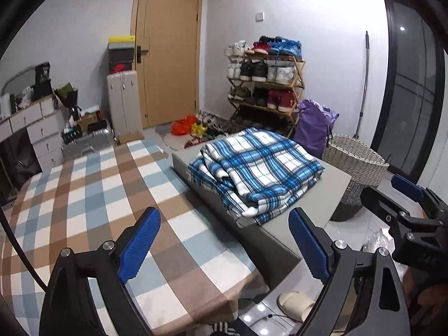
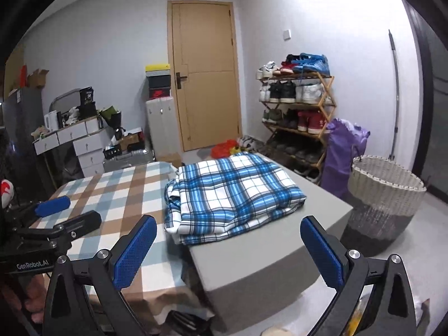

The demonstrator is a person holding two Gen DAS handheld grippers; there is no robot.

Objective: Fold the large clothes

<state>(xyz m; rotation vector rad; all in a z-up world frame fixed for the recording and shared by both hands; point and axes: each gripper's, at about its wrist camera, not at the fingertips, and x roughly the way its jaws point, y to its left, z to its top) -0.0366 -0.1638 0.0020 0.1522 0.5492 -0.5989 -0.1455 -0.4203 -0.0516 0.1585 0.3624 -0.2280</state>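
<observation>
A blue and white plaid cloth lies folded in a thick stack on a grey block beside the bed. It also shows in the right wrist view on the same grey block. My left gripper is open and empty, held above the bed's near corner, short of the cloth. My right gripper is open and empty, just in front of the cloth's near edge. Each gripper shows at the side of the other's view.
The bed carries a brown, blue and white checked sheet. A woven laundry basket stands right of the block. A shoe rack, a purple bag, a door and white drawers line the far walls.
</observation>
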